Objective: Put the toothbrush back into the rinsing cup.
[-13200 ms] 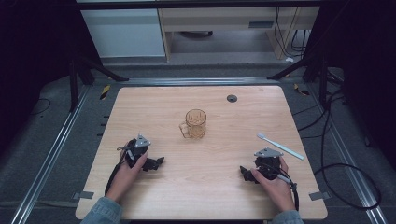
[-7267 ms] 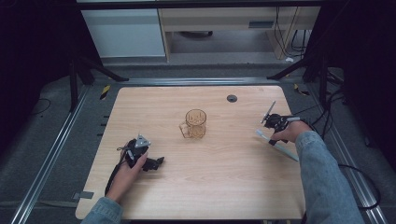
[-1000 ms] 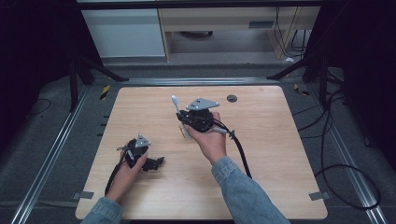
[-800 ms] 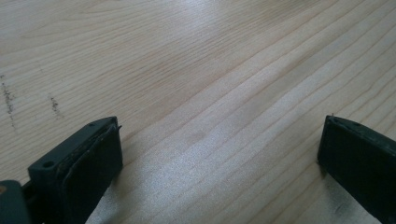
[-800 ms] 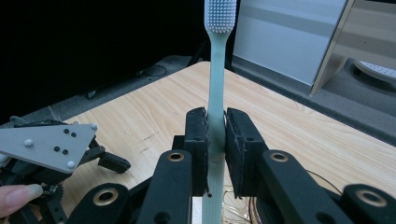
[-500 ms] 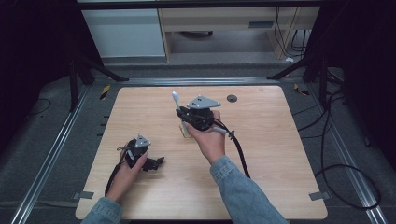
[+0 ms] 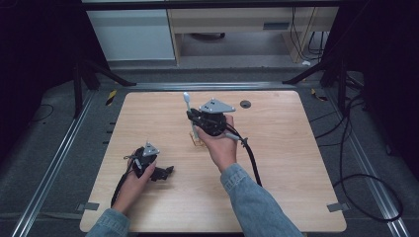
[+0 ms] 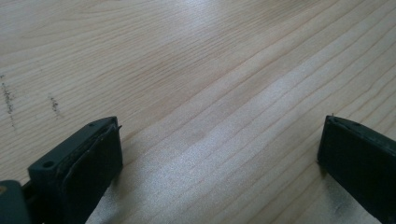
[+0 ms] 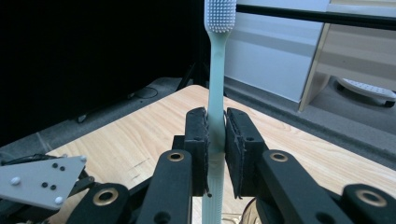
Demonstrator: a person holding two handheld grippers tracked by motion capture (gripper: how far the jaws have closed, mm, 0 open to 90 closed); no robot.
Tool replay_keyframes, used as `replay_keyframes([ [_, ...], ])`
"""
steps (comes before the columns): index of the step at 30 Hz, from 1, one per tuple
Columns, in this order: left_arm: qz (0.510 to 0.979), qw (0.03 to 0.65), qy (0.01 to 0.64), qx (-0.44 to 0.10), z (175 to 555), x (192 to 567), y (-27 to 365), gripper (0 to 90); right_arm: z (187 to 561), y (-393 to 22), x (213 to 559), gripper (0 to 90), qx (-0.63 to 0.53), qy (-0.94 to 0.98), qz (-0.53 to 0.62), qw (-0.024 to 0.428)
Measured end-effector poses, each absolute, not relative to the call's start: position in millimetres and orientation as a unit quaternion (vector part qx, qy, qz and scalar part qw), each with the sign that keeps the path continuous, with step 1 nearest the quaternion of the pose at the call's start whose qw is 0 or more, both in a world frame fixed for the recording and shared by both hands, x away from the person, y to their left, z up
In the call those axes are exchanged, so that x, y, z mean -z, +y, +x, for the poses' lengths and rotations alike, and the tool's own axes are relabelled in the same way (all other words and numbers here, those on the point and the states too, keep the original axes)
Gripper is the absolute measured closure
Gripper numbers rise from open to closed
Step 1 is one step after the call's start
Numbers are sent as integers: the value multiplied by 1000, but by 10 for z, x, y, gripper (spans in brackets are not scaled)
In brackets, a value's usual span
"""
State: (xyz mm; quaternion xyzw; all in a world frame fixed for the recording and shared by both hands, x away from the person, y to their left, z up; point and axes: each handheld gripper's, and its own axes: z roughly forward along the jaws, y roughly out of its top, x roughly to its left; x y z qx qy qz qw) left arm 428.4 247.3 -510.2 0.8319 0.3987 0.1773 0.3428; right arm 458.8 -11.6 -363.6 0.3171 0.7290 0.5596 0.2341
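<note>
currently the right gripper [image 7: 193, 120] is clamped on one pale toothbrush [image 9: 215, 84], held upright with bristles up, directly above the one amber cup [image 7: 198, 140] at mid-table — judged step: placing the brush into the cup. next move calls for a straight lowering so the handle end clears the rim, then opening the jaws. left gripper [image 7: 165, 171] rests on the wooden table [image 7: 296, 163] near the front-left, jaws apart, nothing between them. count — two grippers, one small dark disc [image 7: 245, 103].
</note>
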Motion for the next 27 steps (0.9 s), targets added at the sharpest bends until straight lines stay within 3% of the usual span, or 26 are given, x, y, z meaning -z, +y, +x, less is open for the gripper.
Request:
replay_keyframes([
  [27, 831, 343, 399, -177, 4285, 5103, 2472, 0, 4614, -64, 3630, 793, -580, 700, 322, 265],
])
